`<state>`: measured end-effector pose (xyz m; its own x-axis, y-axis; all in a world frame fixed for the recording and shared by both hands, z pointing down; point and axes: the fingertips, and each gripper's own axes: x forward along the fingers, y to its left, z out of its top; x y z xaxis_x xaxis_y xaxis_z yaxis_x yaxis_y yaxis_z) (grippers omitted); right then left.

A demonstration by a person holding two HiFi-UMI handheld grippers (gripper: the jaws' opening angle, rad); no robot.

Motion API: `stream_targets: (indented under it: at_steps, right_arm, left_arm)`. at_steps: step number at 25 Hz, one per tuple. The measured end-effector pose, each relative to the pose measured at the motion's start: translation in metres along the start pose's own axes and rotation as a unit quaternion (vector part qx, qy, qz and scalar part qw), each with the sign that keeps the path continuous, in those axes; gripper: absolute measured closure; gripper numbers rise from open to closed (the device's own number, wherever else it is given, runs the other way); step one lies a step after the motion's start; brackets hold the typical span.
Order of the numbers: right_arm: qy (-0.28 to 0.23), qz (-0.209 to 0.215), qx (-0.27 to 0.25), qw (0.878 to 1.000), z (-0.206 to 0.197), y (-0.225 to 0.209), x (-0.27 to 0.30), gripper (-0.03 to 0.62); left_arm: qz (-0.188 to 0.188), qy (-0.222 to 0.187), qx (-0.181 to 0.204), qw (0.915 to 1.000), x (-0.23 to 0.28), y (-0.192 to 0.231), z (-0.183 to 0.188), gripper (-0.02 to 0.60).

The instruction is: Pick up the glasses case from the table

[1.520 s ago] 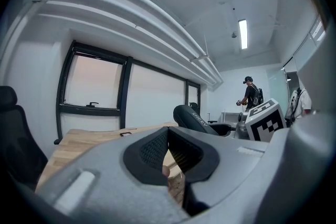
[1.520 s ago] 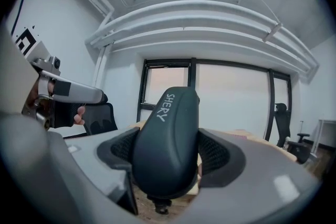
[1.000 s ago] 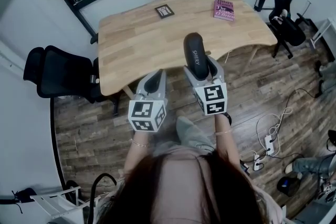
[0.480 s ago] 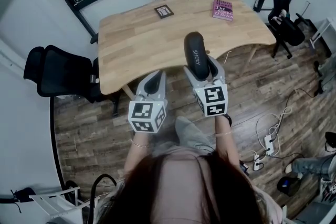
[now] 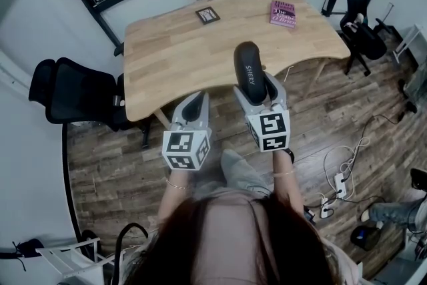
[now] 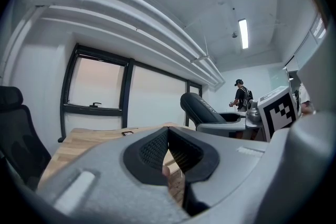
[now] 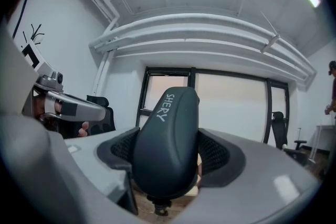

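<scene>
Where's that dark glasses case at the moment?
In the head view the glasses case is near the middle, clamped in the right tool and held up over the near edge of the wooden table.

The person holds both forearms out in front, side by side, a gripper in each hand, with the right gripper [image 5: 256, 82] set a little farther forward than the left gripper [image 5: 195, 98]. The left one's fingers [image 6: 149, 152] meet at the tips with nothing between them. The right one's fingers [image 7: 216, 153] are clamped on either side of the dark glasses case [image 5: 246, 63].
</scene>
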<state>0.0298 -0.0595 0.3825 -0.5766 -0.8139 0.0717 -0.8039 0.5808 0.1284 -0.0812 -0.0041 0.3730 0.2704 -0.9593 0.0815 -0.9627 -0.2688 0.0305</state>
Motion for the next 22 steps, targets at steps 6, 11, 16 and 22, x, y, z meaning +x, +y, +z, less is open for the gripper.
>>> stream_targets:
  at_steps: [6,11,16,22]
  right_arm:
    - [0.0,0.001,0.0,1.0,0.0,-0.006,-0.002,0.247]
    - [0.0,0.003,-0.004,1.0,-0.001,-0.011,-0.002,0.247]
    - [-0.001,0.007,-0.008,1.0,0.0,-0.02,0.004,0.247]
    - [0.004,0.016,-0.001,1.0,-0.01,-0.038,0.013,0.247]
  left_arm:
    - [0.0,0.004,-0.003,1.0,0.005,-0.003,-0.003,0.572]
    - [-0.002,0.009,-0.002,1.0,0.01,-0.009,-0.004,0.572]
    - [0.001,0.011,-0.001,0.9999,0.018,-0.014,-0.004,0.572]
    - [0.01,0.014,-0.004,0.9998,0.042,-0.019,-0.005,0.572]
